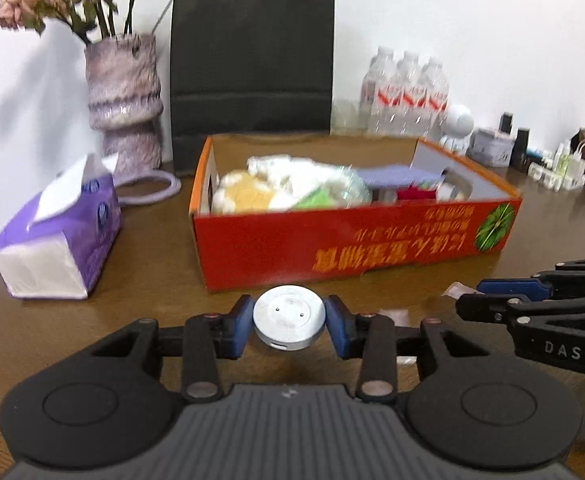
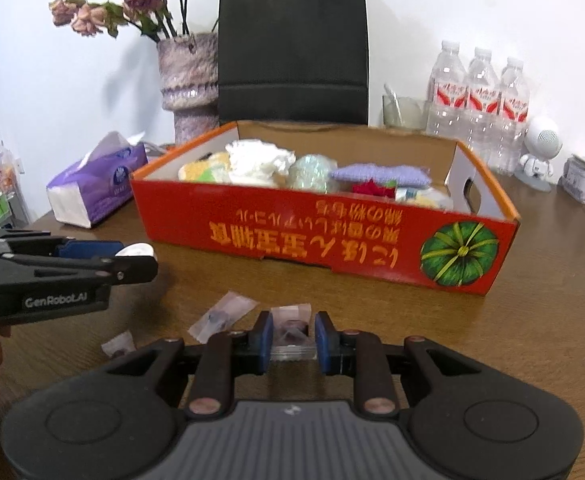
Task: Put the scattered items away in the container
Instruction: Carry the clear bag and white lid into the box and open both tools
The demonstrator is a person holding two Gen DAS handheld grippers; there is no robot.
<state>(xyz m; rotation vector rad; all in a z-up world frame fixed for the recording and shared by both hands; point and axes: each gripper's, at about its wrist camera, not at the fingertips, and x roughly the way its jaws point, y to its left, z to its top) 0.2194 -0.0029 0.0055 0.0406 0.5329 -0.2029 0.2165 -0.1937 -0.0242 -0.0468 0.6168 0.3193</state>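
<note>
While the left tongs (image 1: pixel 289 326) squeeze a round puck (image 1: pixel 289 322), the box (image 1: pixel 352 248) sits just behind. The right tongs (image 2: pixel 292 338) pinch a small packet (image 2: pixel 291 330).

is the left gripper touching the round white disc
Touching. The left wrist view shows the left gripper with both blue pads pressed against opposite sides of the round white disc, no gap.

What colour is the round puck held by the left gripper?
Silver-white puck, between the blue fingers of the left gripper; clearest in the left wrist view.
</note>
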